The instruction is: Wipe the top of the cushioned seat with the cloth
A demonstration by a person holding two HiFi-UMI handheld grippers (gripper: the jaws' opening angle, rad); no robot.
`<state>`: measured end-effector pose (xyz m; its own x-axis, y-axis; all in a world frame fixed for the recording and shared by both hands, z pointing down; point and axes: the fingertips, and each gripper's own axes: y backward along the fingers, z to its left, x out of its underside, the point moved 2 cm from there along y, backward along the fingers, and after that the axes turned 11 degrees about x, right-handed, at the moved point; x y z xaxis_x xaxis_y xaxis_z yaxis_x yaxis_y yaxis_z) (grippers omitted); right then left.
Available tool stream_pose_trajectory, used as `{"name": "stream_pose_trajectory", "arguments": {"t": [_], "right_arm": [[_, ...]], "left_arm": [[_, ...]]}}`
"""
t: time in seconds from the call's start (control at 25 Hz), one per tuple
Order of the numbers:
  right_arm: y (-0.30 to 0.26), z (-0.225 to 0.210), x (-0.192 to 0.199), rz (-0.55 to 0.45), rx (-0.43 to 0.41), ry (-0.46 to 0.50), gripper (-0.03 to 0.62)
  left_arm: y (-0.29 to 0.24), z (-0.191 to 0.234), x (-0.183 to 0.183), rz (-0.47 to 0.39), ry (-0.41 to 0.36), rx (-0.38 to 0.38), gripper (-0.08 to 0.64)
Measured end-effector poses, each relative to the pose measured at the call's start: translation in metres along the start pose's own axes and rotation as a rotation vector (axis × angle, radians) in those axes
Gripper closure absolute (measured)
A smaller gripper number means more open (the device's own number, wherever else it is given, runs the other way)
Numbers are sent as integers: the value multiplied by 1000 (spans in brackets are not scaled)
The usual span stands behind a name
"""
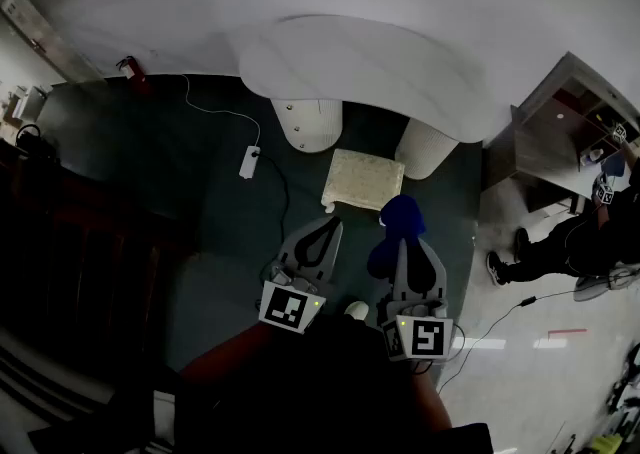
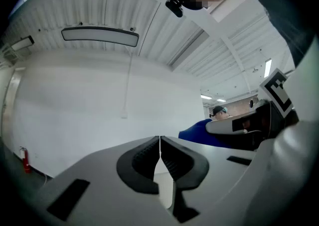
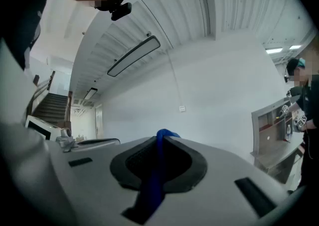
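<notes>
Two pale grey tongs low in the middle of the head view: left tongs (image 1: 328,225) and right tongs (image 1: 404,240). Black ribbed pads (image 2: 139,163) inside the tips. On each back end, a white cube (image 1: 290,306) with black square marks. Dark clothes (image 1: 340,392) along the bottom edge.

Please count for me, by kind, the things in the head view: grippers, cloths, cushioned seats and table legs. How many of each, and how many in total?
Grippers: 2, the left gripper and the right gripper
Blue cloth: 1
Cushioned seat: 1
White table legs: 2
Total: 6
</notes>
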<state>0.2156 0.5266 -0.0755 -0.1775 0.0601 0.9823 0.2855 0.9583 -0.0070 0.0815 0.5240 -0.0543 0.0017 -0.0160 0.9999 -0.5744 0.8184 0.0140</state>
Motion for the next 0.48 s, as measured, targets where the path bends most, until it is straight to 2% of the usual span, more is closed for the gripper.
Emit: {"name": "stream_pose_trajectory", "arguments": {"t": [0.16,0.32,0.48], "right_arm": [[1,-10,-4,-19,-7,4,532],[12,-40,-10,-54,-26,-46,531],[16,-65,-9,-59,-47,-23,531]], "left_arm": [[-6,-5,-1,-10,-11,-3,543],[-18,-19,5,6,-33,-11,543],[-23,-24,11,7,-65,-43,543]]}}
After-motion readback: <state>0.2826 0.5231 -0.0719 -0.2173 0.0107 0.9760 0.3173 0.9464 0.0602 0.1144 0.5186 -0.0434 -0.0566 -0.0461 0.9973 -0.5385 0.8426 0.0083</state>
